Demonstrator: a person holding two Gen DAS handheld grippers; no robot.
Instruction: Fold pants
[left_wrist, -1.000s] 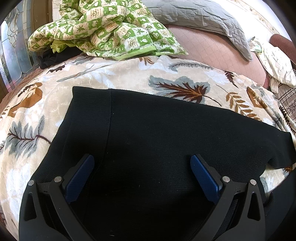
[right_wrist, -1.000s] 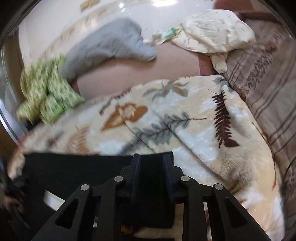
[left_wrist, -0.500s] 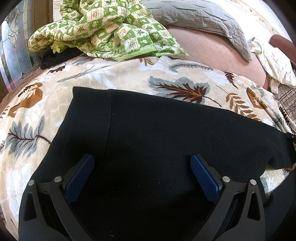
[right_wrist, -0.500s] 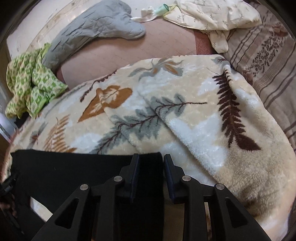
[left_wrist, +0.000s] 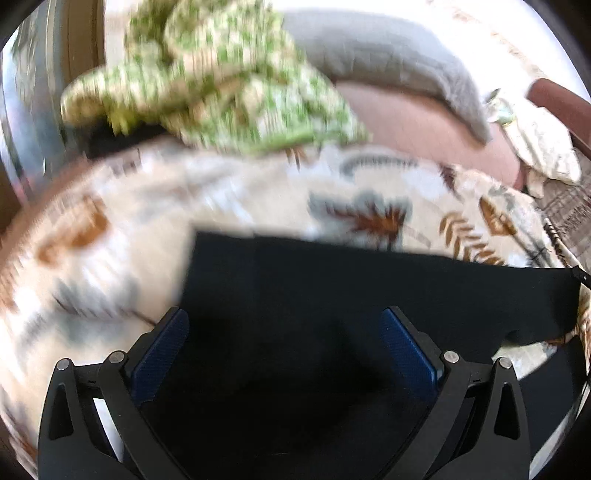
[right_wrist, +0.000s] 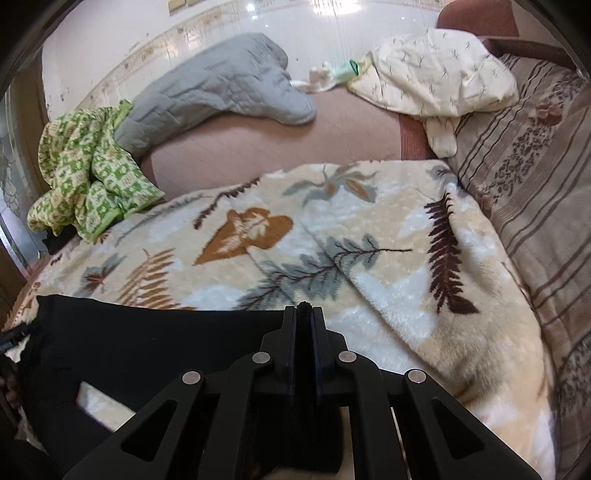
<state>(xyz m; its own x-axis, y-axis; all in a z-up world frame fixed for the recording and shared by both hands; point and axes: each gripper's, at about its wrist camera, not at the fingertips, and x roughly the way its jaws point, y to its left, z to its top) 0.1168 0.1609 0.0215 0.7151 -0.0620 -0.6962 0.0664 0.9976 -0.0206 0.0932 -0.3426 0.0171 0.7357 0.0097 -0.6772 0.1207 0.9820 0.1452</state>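
Observation:
The black pants (left_wrist: 332, 288) lie spread on a leaf-patterned fleece blanket (left_wrist: 110, 221). My left gripper (left_wrist: 284, 317) hovers over them, open, its blue pads (left_wrist: 162, 347) wide apart with nothing pinched; this view is blurred by motion. In the right wrist view the pants (right_wrist: 147, 339) stretch off to the left. My right gripper (right_wrist: 303, 314) is at their right end, its jaws closing to a narrow slit with a fold of black fabric squeezed between them.
A green checked quilt (right_wrist: 88, 177) is bunched at the far left, and a grey quilted pillow (right_wrist: 221, 85) lies behind it. A cream pillow (right_wrist: 436, 70) sits at the back right. A brown striped sheet (right_wrist: 535, 184) runs along the blanket's (right_wrist: 258, 236) right side.
The right jaws have closed from a finger-wide gap onto the pants' edge. The left gripper has lifted, blurring its view, and the pants' left edge now sits further in between its fingers.

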